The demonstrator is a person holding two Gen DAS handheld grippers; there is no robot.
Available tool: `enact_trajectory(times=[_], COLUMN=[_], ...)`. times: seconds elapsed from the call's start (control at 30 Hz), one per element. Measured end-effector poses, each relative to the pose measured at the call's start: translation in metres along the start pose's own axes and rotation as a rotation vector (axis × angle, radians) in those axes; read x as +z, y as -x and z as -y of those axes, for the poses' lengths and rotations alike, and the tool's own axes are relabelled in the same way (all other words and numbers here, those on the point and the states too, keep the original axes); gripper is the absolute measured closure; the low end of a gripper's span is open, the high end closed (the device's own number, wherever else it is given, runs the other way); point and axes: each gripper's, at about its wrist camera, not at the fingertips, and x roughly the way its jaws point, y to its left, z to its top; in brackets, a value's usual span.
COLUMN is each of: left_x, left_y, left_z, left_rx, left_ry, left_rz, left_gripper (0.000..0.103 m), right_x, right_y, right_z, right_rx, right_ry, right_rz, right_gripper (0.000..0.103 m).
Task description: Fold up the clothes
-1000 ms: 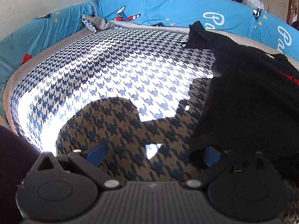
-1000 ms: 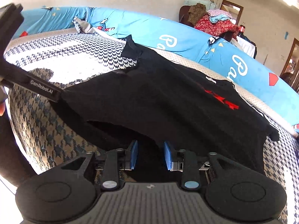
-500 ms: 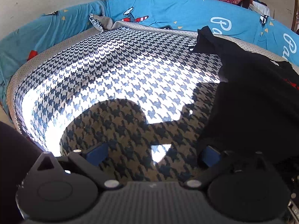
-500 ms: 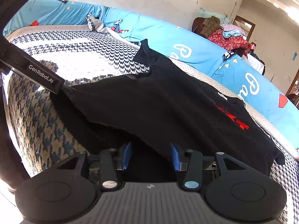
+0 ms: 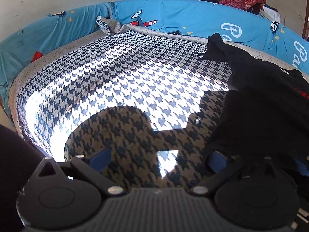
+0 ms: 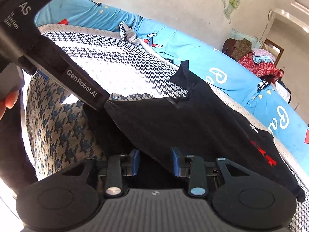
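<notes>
Left wrist view looks across a bed covered with a navy-and-white houndstooth knitted blanket (image 5: 119, 81), half in bright sun and half in shadow. The left claw (image 5: 160, 159) is spread wide, its two blue-padded fingers (image 5: 100, 158) well apart, with only blanket showing between them. The right-hand pad sits against the near hem of a black short-sleeved T-shirt with a red chest print (image 5: 266, 104), but nothing is pinched. The shirt lies along the bed's right side, one sleeve pointing toward the far edge.

From the right wrist camera, the same black T-shirt (image 6: 202, 119) lies spread from the bed's near edge toward the far right corner, its red print (image 6: 263, 151) facing up. The right claw (image 6: 154, 161) is partly open, its blue pads (image 6: 136, 161) apart on either side of the lifted near hem; the cloth hangs between them, and I cannot tell whether either pad touches it. The left claw's black body, lettered "GenRobot.AI" (image 6: 58, 61), crosses the upper left of this view, its tip meeting the shirt's near left corner above the blanket (image 6: 125, 63). A fingertip of the person's hand (image 6: 8, 101) shows at the left border.

A bright blue printed sheet with white lettering (image 5: 173, 17) lines the bed's far edge. Beyond the far right corner a pile of red floral and pale clothes (image 6: 258, 61) sits on dark furniture.
</notes>
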Motion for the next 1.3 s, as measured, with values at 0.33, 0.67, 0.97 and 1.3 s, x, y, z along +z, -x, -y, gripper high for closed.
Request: enact_trajectory(times=[0.33,0.67,0.97,1.3], left_x=[0.004,0.001,-0.001,0.0], left_y=[0.026,0.045,0.037,0.033], left_z=[-0.009,-0.011,-0.013,-0.016], left_rx=[-0.055,-0.077,-0.065,-0.066], left_ry=[0.037,0.033,0.046,0.07], left_rz=[0.076,0.117,0.082,0.072], left_gripper=[0.0,0.0,0.0,0.0], right_x=[0.023,0.02,0.008,0.005], right_y=[0.01,0.026,0.029,0.016], right_z=[0.003,-0.021,-0.001,-0.016], right_rx=[0.219,0.257,0.163,0.094], right_ry=[-0.2,-0.13,-0.154,-0.023], right_rz=[0.04,0.071,0.048,0.029], right_gripper=[0.099,0.101,0.081,0.071])
